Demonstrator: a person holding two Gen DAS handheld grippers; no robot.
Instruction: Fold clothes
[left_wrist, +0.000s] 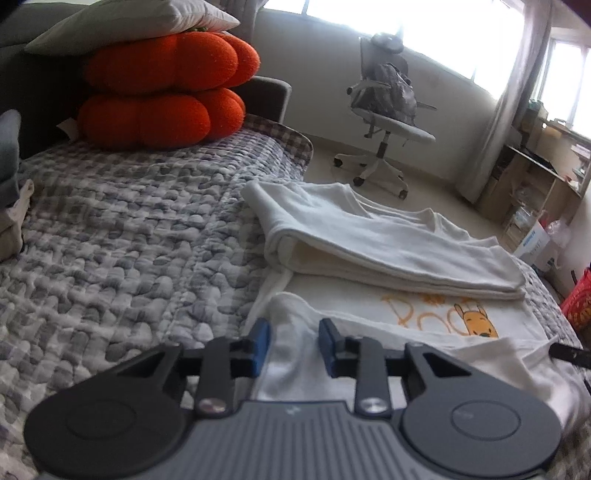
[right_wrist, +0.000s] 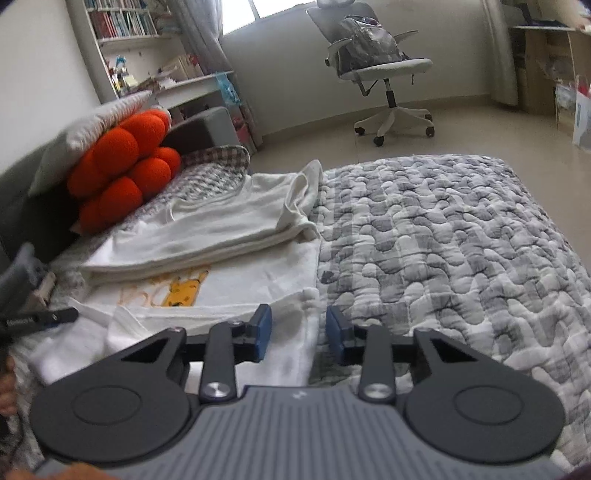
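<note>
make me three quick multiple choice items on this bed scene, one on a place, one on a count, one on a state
1. Where does the white cushion lie?
A. on the floor
B. on top of the orange cushions
C. on the office chair

2. How many orange cushions are stacked?
A. two
B. four
C. one

3. What state is the white T-shirt in?
A. hung up
B. crumpled in a ball
C. partly folded over, yellow print still showing

Answers:
1 B, it rests on the orange stack.
2 A, one sits on the other.
3 C, a folded layer lies above the print.

Bright windows (left_wrist: 369, 18) light pale walls, a tiled floor (right_wrist: 461, 122), a white office chair (left_wrist: 384, 122) and bookshelves (right_wrist: 122, 22).
</note>
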